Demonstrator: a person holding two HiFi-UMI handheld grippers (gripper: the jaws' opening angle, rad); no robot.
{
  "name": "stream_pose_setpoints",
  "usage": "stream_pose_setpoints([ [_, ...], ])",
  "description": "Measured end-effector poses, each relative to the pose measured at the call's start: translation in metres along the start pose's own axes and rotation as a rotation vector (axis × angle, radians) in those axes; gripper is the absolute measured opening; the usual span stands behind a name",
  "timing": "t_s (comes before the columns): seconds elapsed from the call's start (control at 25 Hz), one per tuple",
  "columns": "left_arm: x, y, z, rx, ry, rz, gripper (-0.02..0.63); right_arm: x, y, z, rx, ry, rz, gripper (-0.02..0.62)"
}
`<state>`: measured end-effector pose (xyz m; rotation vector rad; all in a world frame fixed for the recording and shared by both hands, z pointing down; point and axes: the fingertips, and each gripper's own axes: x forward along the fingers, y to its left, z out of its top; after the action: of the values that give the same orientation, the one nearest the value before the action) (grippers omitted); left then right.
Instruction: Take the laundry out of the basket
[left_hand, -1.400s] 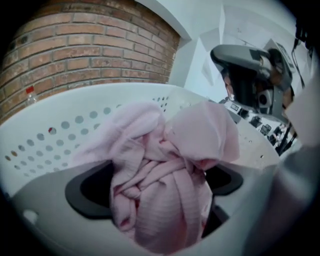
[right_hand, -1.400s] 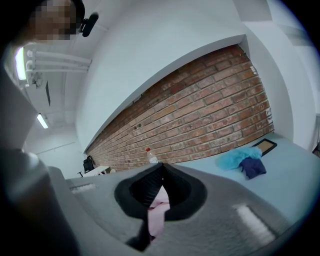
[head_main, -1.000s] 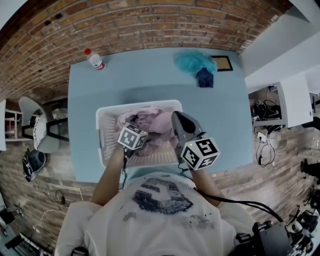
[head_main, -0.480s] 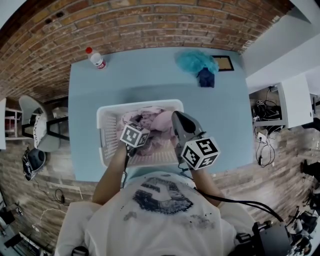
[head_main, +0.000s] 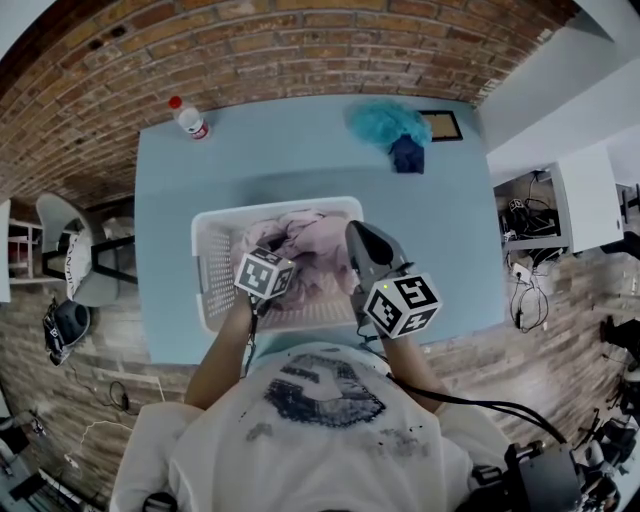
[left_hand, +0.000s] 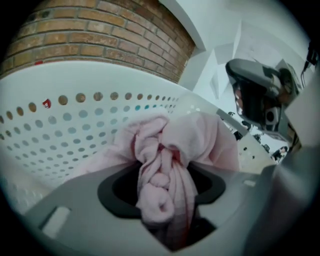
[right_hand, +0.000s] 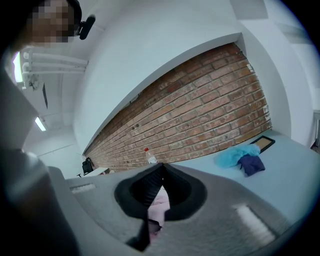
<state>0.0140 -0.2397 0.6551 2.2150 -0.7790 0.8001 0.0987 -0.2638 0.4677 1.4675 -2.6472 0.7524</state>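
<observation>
A white perforated basket (head_main: 213, 262) stands on the blue table (head_main: 170, 190) with pink laundry (head_main: 315, 240) heaped inside. My left gripper (head_main: 285, 266) reaches into the basket. Its jaws are closing, and a twisted bunch of the pink laundry (left_hand: 165, 150) is squeezed between them, with the basket wall (left_hand: 60, 125) behind. My right gripper (head_main: 358, 234) hovers over the basket's right rim, shut, with nothing in it. In the right gripper view its tips (right_hand: 161, 168) meet, and pink cloth (right_hand: 160, 202) shows below them.
A red-capped bottle (head_main: 188, 118) stands at the table's far left corner. A teal cloth (head_main: 390, 122) and a dark blue cloth (head_main: 407, 153) lie at the far right beside a dark framed board (head_main: 442, 126). A chair (head_main: 75, 250) stands left of the table.
The left gripper has shifted slightly inside the basket and the pink pile has bunched up toward it. The right gripper has stayed in place.
</observation>
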Motion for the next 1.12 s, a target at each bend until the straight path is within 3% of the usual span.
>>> stream_pose_setpoints([
  [0.52,-0.029,-0.006,0.013,-0.032,-0.078,-0.027,0.238,-0.010,0.001,0.008,-0.009,-0.019,-0.019,-0.003],
  [1.12,-0.098,-0.008,0.040,-0.042,-0.285,-0.079,0.239,-0.035,0.052,0.017,-0.056,-0.087,-0.083,-0.003],
])
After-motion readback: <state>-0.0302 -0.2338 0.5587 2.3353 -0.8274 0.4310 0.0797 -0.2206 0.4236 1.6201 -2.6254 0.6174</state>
